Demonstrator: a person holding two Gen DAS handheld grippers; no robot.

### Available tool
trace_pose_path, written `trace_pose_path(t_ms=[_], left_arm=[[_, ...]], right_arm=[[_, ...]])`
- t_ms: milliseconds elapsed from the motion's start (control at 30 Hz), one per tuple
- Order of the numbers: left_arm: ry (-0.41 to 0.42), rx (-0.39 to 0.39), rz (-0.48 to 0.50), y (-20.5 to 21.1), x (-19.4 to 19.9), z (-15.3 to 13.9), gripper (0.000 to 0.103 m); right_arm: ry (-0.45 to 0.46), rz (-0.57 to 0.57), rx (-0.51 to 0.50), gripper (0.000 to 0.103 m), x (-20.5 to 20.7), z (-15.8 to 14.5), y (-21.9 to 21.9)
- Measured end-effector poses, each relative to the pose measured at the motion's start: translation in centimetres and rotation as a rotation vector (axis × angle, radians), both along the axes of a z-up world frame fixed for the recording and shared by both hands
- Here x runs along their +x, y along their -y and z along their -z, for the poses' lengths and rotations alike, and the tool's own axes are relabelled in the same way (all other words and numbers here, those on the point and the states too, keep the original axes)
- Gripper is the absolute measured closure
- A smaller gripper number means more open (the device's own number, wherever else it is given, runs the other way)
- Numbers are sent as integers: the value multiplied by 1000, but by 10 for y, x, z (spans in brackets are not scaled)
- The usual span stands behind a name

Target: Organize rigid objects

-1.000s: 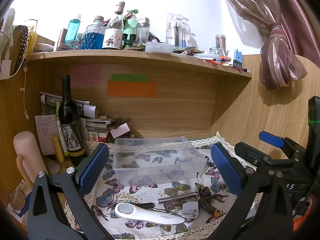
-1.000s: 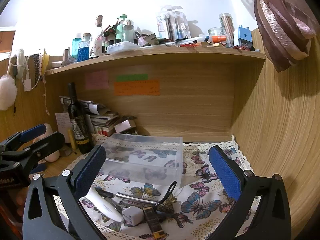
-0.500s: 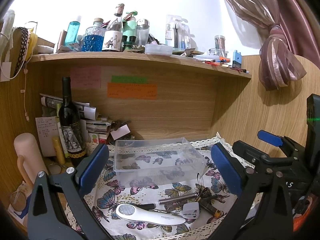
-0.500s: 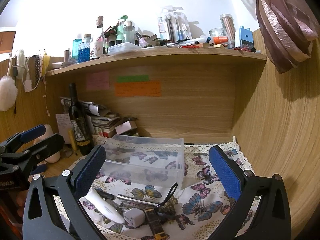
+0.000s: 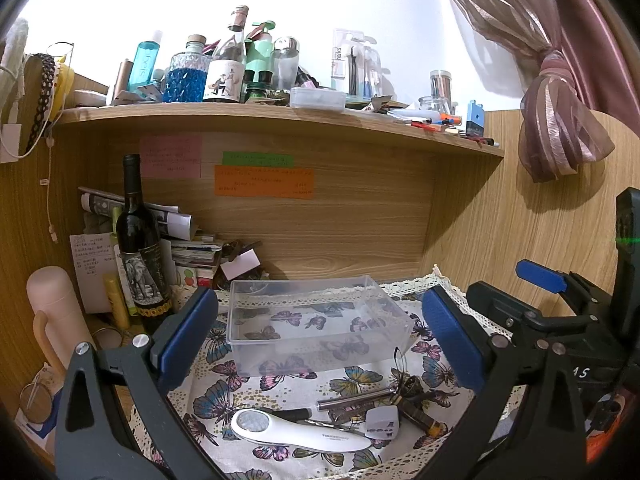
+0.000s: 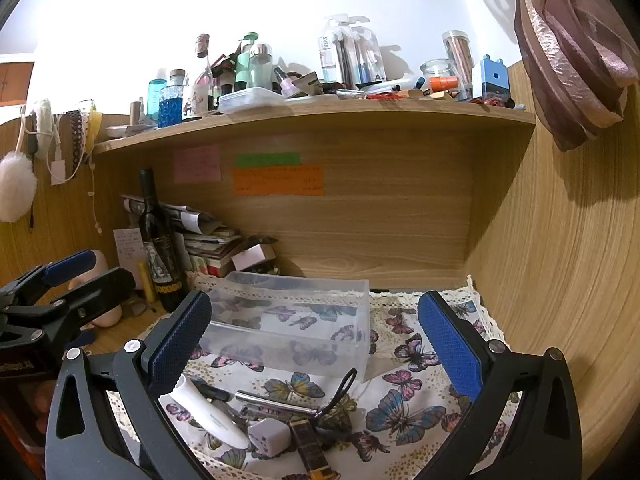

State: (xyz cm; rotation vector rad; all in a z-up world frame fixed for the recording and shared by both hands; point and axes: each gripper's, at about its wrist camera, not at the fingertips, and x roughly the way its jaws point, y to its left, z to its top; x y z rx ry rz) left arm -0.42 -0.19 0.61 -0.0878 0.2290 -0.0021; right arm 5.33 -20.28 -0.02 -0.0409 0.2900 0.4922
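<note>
An empty clear plastic box stands on the butterfly cloth; it also shows in the right wrist view. In front of it lies a small pile: a white handheld device, a white plug cube, a silver pen-like tube, a brown lighter-like stick and a black loop. My left gripper is open and empty above the pile. My right gripper is open and empty to its right.
A dark wine bottle, stacked papers and a pink flask crowd the left back corner. A wooden shelf full of bottles hangs overhead. A wooden wall closes the right side.
Both grippers have drifted slightly; the view shifted a little downward and the pile sits a bit lower in frame. Nothing was grasped or moved.
</note>
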Motion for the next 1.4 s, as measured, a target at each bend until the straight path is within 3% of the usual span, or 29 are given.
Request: trace_pose_path(t_ms=[800, 1167, 1400], left_arm=[[-20, -20, 6, -2, 9, 6, 0], [-120, -74, -1, -20, 26, 26, 0], [-235, -87, -31, -29, 39, 60, 0]], right_arm=[[4, -1, 1, 0, 1, -3, -3], [-14, -2, -37, 0, 13, 16, -11], [-124, 21, -81, 0, 36, 46, -10]])
